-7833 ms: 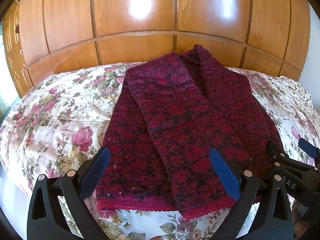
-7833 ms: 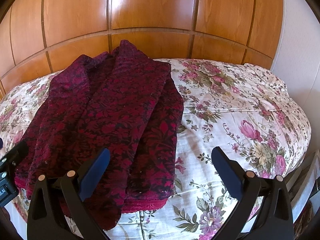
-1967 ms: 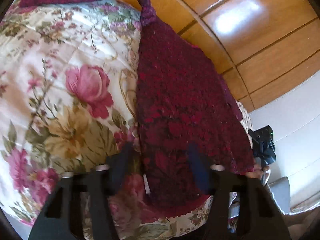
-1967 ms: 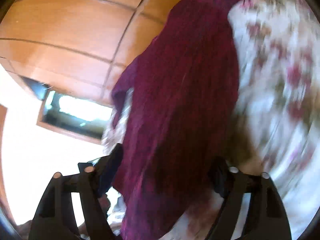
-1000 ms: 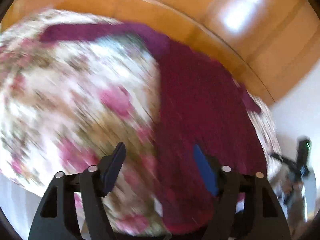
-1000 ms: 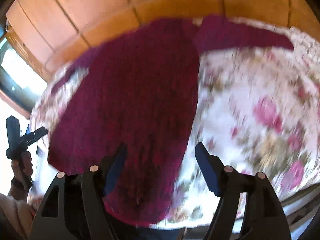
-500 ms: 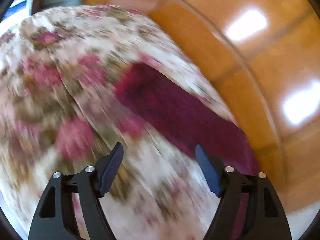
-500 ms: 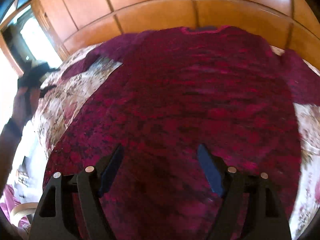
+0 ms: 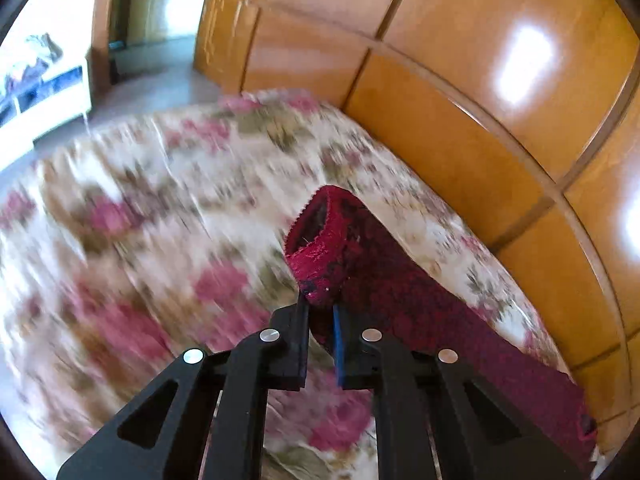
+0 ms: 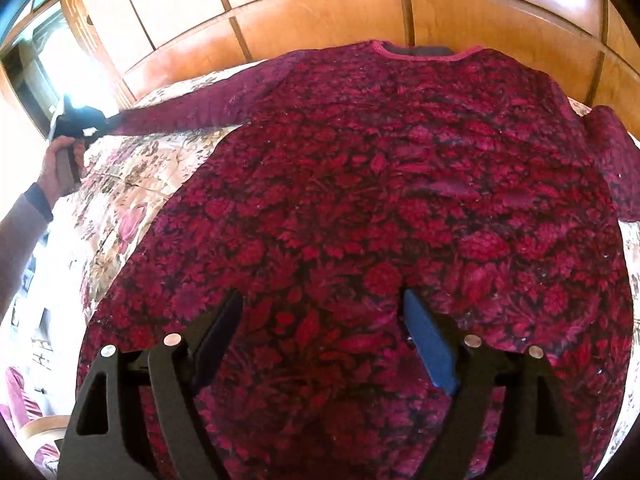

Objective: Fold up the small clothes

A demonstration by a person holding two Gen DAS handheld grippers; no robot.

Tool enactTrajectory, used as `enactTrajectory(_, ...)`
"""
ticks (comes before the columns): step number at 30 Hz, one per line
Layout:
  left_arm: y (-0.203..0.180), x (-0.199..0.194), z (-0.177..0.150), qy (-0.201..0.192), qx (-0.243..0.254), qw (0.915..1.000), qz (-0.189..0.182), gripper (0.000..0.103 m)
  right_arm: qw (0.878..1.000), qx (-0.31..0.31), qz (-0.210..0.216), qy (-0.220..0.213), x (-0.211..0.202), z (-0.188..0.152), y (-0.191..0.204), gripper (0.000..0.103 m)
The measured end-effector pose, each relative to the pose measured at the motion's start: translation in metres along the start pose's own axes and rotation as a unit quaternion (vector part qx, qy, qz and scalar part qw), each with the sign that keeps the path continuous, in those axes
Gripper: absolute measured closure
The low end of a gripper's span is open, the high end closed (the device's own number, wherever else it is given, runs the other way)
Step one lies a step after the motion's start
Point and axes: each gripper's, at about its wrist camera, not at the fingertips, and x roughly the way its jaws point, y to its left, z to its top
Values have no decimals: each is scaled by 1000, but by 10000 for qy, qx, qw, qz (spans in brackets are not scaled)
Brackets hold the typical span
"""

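A dark red floral-patterned sweater (image 10: 380, 200) lies spread flat on the bed, neckline toward the wooden headboard. Its left sleeve (image 9: 420, 300) stretches out to the side. My left gripper (image 9: 320, 312) is shut on the sleeve's cuff (image 9: 316, 256) and holds it a little above the bedspread; it also shows far left in the right wrist view (image 10: 80, 122). My right gripper (image 10: 320, 340) is open and empty, hovering over the sweater's lower middle. The right sleeve (image 10: 616, 160) lies at the right edge.
The floral bedspread (image 9: 140, 220) covers the bed. A curved wooden headboard (image 10: 320, 12) runs along the far side. A doorway and white furniture (image 9: 40, 92) lie beyond the bed's left side.
The sweater has been unfolded and spread flat. My left gripper swung out to the left sleeve and shut on its cuff. My right gripper stays open over the sweater's body.
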Motion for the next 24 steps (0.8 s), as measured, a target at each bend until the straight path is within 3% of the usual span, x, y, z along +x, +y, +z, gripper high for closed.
enactTrajectory(3,-18,6,-4,62,513,9980,354,93,9998,-149,-140,-34,8,-5,4,13)
enactTrajectory(5,-25,13,-9,138,580,9966,569,91,9991,-304,-280,-79,11,-7,9,11)
enactTrajectory(7,-33,7,-20,146,464,9961,730,63,9988,-357,-319,-97,10,-8,10,11)
enactTrajectory(9,-35,-11,-30,-41,347,9981,504,50,9993,-301,-198,-77,4,-7,4,13)
enactTrajectory(11,-57,-36,-52,-159,606,9980,46,50,9998,-189,4,-85,-5,-5,-4,22)
enactTrajectory(13,-86,-56,-75,-162,974,9943,-409,50,9989,225,300,-271,-27,1,-30,24)
enactTrajectory(15,-119,-78,-107,-89,1428,9854,-928,50,9949,761,366,-549,-48,5,-63,25)
enactTrajectory(16,-134,-86,-123,-7,1638,9795,-1171,45,9902,1144,381,-699,-59,5,-89,28)
enactTrajectory(18,-170,-102,-167,294,2094,9620,-1729,43,9769,1881,246,-979,-78,0,-142,32)
enactTrajectory(21,-215,-115,-235,827,2702,9307,-2323,43,9467,2962,-23,-1268,-94,-17,-225,42)
enactTrajectory(24,-247,-125,-296,1041,3320,9032,-2514,43,9040,3993,-207,-1517,-99,-36,-306,45)
